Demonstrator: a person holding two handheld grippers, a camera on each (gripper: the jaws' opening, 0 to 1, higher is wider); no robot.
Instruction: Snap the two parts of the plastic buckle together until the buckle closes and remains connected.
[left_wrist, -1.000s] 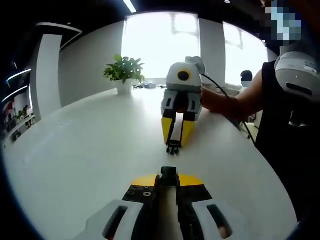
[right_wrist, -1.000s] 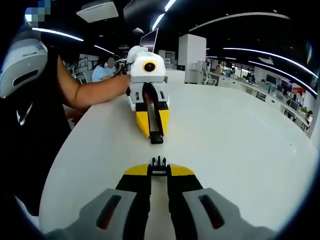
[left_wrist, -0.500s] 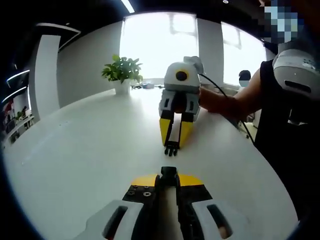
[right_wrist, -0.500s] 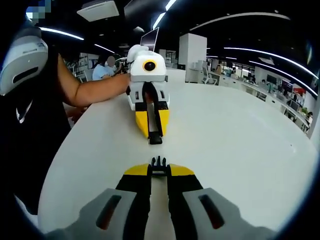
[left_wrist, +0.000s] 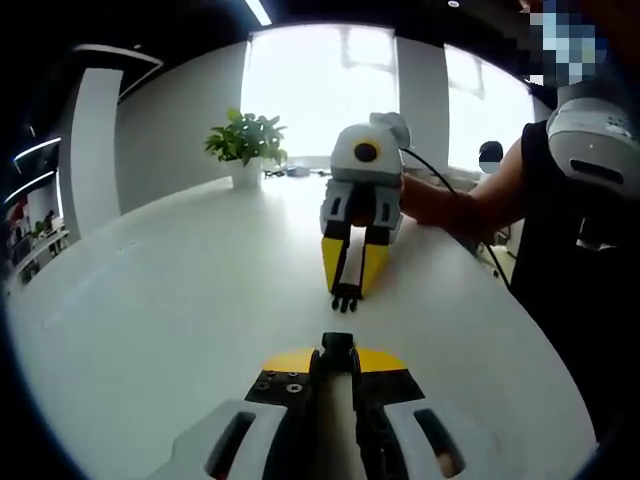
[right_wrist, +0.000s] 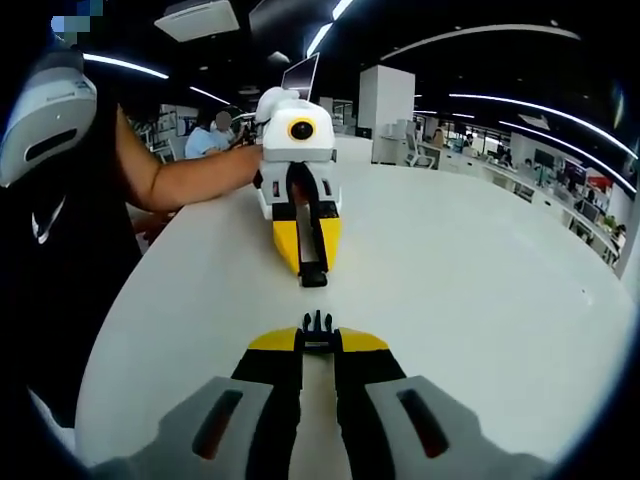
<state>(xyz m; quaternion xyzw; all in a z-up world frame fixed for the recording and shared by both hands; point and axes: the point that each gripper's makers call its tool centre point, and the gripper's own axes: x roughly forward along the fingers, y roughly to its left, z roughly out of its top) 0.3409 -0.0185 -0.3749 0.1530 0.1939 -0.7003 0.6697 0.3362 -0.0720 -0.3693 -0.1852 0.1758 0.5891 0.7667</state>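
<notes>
We hold one buckle part in each gripper, and the two parts face each other above the white table (left_wrist: 150, 300), not yet joined. We think this is the lining-up step. Next we need to bring the tips straight together and push until they click.

Our left gripper (left_wrist: 338, 352) has its jaws pressed close on the socket part (left_wrist: 338, 343), which sticks out just past the yellow tips. Our right gripper (right_wrist: 318, 332) has its jaws pressed close on the pronged part (right_wrist: 318, 322).

Seen from the socket part, the pronged part (left_wrist: 346, 298) is near, straight ahead, with a small gap of table between them. A potted plant (left_wrist: 246, 145) stands well behind, at the far table edge.
</notes>
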